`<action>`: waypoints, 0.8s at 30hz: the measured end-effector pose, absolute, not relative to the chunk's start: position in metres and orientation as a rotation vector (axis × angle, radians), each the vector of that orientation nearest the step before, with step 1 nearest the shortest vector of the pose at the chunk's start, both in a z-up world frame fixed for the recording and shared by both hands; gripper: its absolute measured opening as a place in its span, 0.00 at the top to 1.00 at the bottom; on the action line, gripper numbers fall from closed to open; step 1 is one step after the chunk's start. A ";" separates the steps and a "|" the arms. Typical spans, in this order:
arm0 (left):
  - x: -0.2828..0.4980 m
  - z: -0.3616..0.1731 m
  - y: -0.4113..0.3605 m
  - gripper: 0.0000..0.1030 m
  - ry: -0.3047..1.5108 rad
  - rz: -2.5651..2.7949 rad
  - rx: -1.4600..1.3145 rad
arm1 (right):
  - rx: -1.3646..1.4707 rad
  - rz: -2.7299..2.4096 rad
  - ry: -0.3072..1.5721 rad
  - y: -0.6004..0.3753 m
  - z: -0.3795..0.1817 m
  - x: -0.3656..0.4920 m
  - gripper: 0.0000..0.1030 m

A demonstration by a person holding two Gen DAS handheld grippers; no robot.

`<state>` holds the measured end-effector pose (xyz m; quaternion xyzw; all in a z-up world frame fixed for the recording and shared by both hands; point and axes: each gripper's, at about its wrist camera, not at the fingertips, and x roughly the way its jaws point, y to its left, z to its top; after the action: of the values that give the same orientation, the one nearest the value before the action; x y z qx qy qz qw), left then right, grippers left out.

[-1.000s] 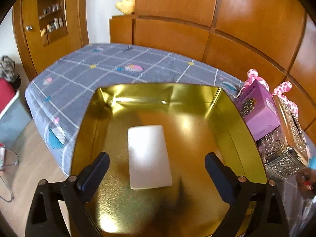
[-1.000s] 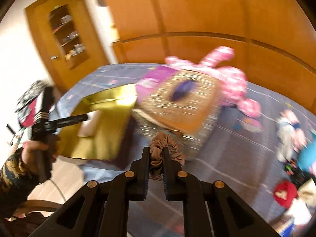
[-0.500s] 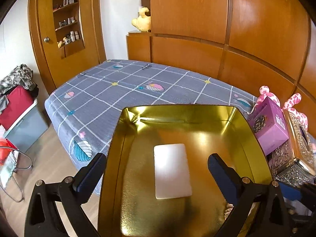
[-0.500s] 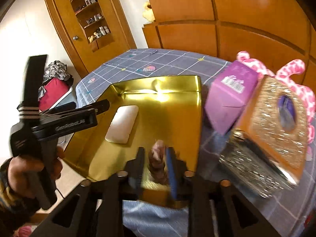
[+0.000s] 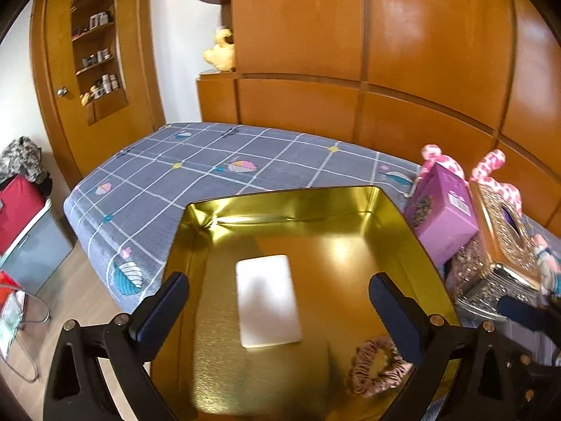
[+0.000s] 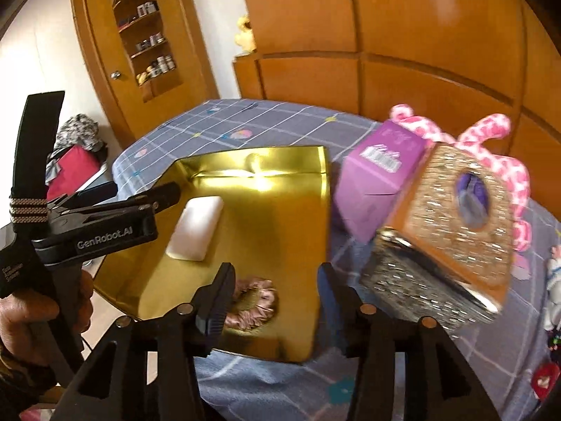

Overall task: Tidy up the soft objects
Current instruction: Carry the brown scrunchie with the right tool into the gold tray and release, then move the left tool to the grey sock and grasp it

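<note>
The right gripper (image 6: 277,291) has just been opening; its jaws stand apart above the scrunchie (image 6: 250,303), which lies free in the gold tray (image 6: 280,217). The left gripper (image 5: 278,291) hangs wide open over the tray's white pad (image 5: 266,305).

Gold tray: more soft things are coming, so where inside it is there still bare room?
The gold tray is bare along its far wall and right side, beyond the white pad. The near right corner holds the hair tie. Outside, its right edge is crowded by the purple box.
</note>
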<state>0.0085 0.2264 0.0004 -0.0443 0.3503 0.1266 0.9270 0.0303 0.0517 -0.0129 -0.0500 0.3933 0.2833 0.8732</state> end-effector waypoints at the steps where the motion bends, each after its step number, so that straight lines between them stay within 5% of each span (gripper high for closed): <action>1: 0.008 0.001 0.223 0.00 0.717 0.250 -0.085 | -0.106 0.578 0.816 0.048 -0.011 0.029 0.51; 24: -0.006 -0.003 0.120 0.01 0.725 -0.102 -0.008 | -0.021 0.075 0.781 -0.148 -0.007 0.031 0.50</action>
<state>-0.0063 0.1198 -0.0033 -0.0041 0.3545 -0.0501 0.9337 0.0313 -0.1484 -0.0071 -0.0102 0.3808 0.0365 0.9239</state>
